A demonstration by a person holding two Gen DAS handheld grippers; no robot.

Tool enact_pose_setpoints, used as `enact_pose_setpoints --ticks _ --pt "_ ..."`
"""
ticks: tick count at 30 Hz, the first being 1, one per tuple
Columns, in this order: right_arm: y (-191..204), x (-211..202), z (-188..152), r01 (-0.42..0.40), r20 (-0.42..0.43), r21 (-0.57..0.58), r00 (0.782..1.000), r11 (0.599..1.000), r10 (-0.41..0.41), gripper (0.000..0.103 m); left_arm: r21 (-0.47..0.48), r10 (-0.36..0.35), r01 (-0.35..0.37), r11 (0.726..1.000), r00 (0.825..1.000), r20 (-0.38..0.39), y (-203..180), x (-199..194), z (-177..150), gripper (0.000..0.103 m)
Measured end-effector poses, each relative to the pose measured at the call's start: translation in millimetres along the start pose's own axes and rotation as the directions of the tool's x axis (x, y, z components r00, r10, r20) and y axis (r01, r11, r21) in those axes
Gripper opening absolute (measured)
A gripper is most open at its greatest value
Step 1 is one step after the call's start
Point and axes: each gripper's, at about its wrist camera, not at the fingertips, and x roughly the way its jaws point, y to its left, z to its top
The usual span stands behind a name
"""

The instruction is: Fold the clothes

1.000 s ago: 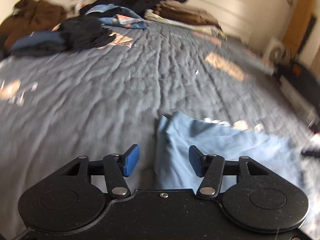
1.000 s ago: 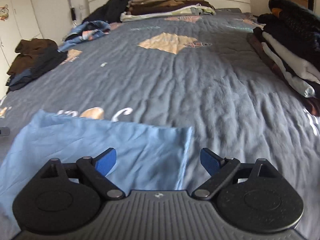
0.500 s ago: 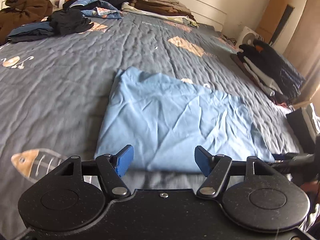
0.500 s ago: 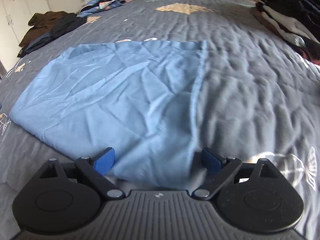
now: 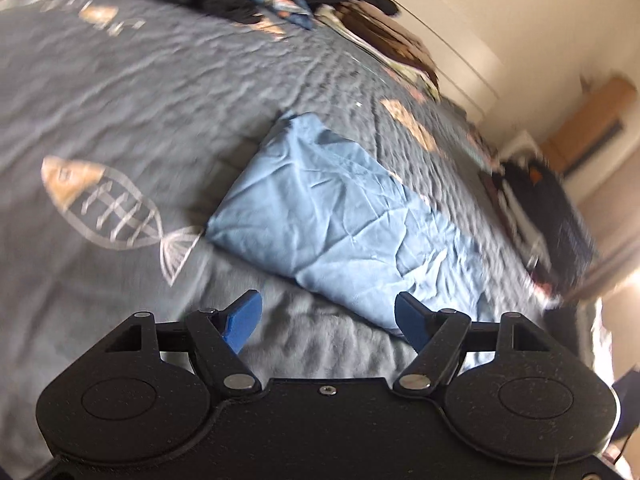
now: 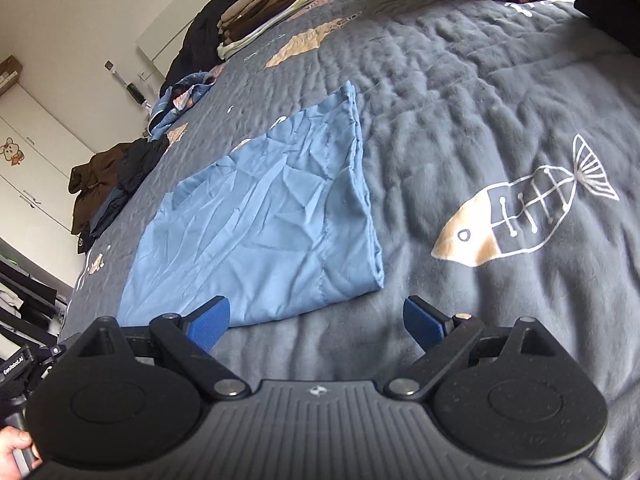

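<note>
A light blue garment [image 5: 332, 216] lies folded flat on the dark grey bed cover [image 5: 120, 100]; it also shows in the right wrist view [image 6: 264, 224]. My left gripper [image 5: 328, 320] is open and empty, just short of the garment's near edge, toward its left corner. My right gripper [image 6: 316, 320] is open and empty, just short of the near edge at the garment's right corner. Neither gripper touches the cloth.
Folded clothes [image 6: 280, 8] are stacked at the head of the bed. Dark unfolded clothes [image 6: 116, 172] lie along the left side. Another stack of dark clothes [image 5: 544, 216] sits at the right edge. Fish prints [image 6: 520, 216] mark the cover.
Both grippers have pulled back from the blue garment toward the foot of the bed and tilted. Their jaws, open throughout, now stand off the near edge; the cloth lies still.
</note>
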Motion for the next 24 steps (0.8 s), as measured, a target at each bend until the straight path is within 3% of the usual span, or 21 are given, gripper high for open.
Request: enact_pose_setpoints --ticks 5,12,16,19,24 --pt "3.5 -3.9 -1.3 -0.069 0.03 0.045 0.997 0.997 0.068 0.093 -0.205 -0.043 0.051 0.977 0.998 0.042 28.2 6.4 -6.7 0.072" --pt "5.6 0.7 5.3 -0.081 0.041 0.067 0.996 0.994 0.078 0.093 -0.417 -0.091 0.144 0.897 0.985 0.144 54.6 23.8 -5.3 0.071" --pt "5.9 1.7 8.6 -0.087 0.049 0.074 0.995 0.993 0.084 0.093 -0.487 -0.104 0.182 0.854 0.977 0.184 63.9 38.8 -6.4 0.071" --pt "8.3 0.5 11.3 -0.101 0.06 0.067 0.994 0.993 0.097 0.094 -0.494 -0.1 0.19 0.848 0.974 0.203 64.1 47.5 -6.1 0.07" --pt "13.4 1.2 15.0 -0.118 0.064 0.047 0.991 0.992 0.114 0.094 -0.467 -0.085 0.18 0.866 0.972 0.217 57.9 59.5 0.9 0.07"
